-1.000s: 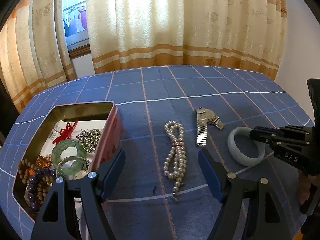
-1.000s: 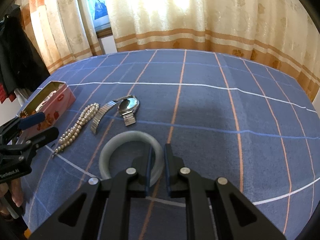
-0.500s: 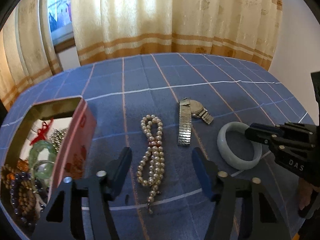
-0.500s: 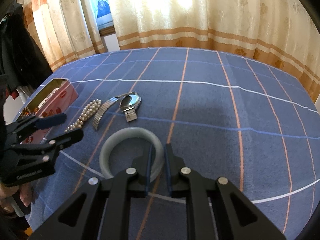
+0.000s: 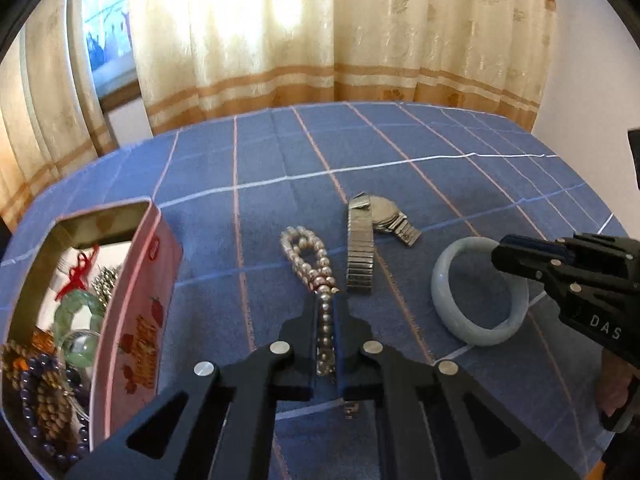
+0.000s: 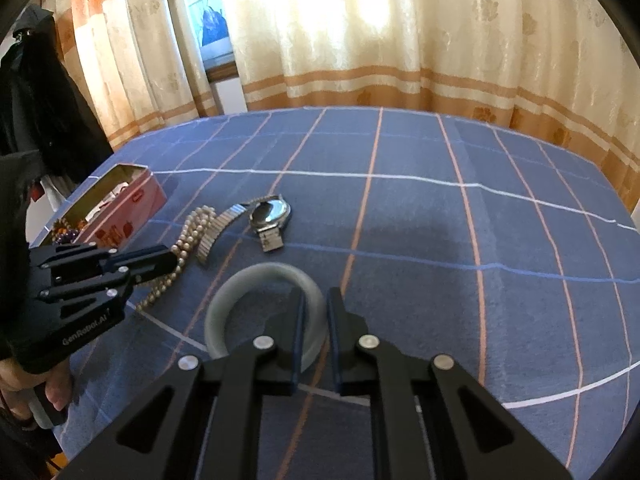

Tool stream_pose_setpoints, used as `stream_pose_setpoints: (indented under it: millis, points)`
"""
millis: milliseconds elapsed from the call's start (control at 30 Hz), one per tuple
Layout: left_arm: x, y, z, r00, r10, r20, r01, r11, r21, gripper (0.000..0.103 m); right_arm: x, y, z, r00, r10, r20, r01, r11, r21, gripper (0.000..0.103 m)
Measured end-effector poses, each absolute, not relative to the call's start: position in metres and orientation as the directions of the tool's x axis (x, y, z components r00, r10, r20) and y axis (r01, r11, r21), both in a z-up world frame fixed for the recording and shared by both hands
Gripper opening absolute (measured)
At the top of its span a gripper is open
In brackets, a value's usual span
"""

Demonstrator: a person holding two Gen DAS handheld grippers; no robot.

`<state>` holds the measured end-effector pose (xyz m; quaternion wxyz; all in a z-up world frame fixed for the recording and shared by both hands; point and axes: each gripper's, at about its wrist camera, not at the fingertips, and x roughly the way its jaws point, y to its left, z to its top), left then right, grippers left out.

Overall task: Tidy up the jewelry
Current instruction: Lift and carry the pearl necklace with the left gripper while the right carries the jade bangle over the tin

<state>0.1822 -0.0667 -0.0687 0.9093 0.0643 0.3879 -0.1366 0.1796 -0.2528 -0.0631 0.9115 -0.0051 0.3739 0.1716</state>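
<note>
While left claw (image 5: 327, 312) pinches pearl necklace (image 5: 308, 256), right claw (image 6: 313, 304) clamps pale bangle (image 6: 240, 292).

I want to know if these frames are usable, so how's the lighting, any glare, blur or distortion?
Left wrist view: backlit curtains wash out, fisheye bends the tablecloth grid, the pearl necklace and watch look slightly soft. Right wrist view: same curtain glare, dark corners, a broad soft shadow on the cloth, a bright reflection on the watch face, and the bangle stays readable.
</note>
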Motion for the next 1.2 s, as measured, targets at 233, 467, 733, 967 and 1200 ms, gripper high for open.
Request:
stream_pose_setpoints:
  millis: [233,467,733,967,1200]
  points:
    - [0.176,-0.069,-0.063,0.687,-0.211,-0.695,0.314,0.949,0.022,0.006,0.175,-0.25,-0.058,0.693,0.288,-0.661,-0.307,0.947,0.09,0.013]
    - [0.167,-0.068,-0.054,0.722,-0.233,-0.651,0.317,0.948,0.013,0.006,0.169,-0.248,-0.054,0.721,0.28,-0.634,-0.304,0.95,0.073,0.014]
    - [0.154,-0.064,-0.031,0.76,-0.265,-0.594,0.336,0.942,0.009,0.006,0.166,-0.243,-0.053,0.716,0.292,-0.634,-0.32,0.944,0.073,0.014]
    - [0.147,-0.053,-0.023,0.773,-0.268,-0.575,0.323,0.946,-0.006,0.006,0.166,-0.232,-0.052,0.708,0.309,-0.635,-0.342,0.937,0.074,0.014]
    - [0.138,-0.045,-0.011,0.795,-0.262,-0.548,0.311,0.95,-0.003,0.006,0.168,-0.219,-0.044,0.707,0.329,-0.626,-0.37,0.927,0.07,0.014]
